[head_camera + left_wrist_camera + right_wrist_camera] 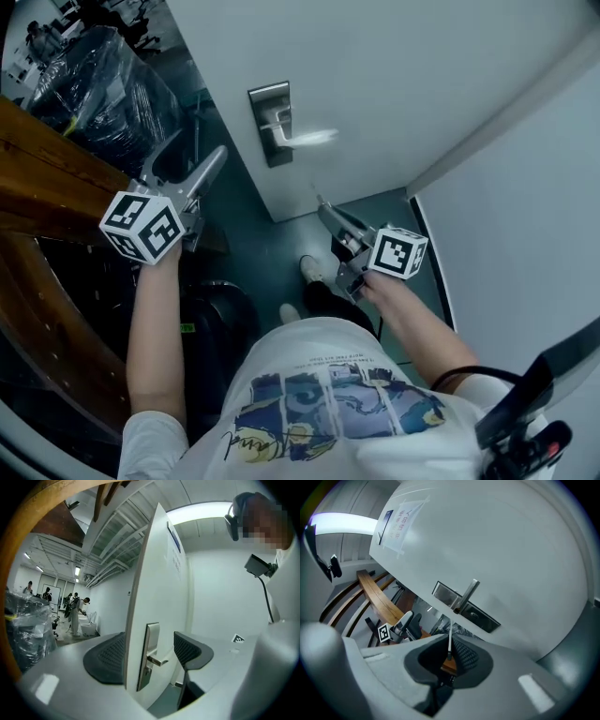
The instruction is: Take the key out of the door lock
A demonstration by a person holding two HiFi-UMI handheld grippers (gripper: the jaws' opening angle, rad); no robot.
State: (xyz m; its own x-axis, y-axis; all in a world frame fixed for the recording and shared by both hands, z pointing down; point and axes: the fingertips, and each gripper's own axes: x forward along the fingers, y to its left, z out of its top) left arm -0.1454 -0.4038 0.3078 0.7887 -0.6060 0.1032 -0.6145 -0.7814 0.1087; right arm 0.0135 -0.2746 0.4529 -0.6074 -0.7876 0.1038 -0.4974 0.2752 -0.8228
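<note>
The white door [394,84] carries a metal lock plate [270,124] with a lever handle [302,137]. My right gripper [323,208] sits below the plate and a little away from the door. It is shut on a thin silver key [449,641], whose blade sticks out from between the pads toward the lock plate [465,606], clear of it. My left gripper [192,157] is raised at the left with its jaws wide apart and nothing in them. In the left gripper view the door's edge and the lock plate [151,651] show beyond the gap of that left gripper [149,657].
A brown wooden rail [52,178] runs along the left, with a plastic-wrapped dark bundle [103,84] behind it. A white wall [525,234] closes the right side. The person's shoes [309,270] stand near the door. Several people [75,609] are far off in the hall.
</note>
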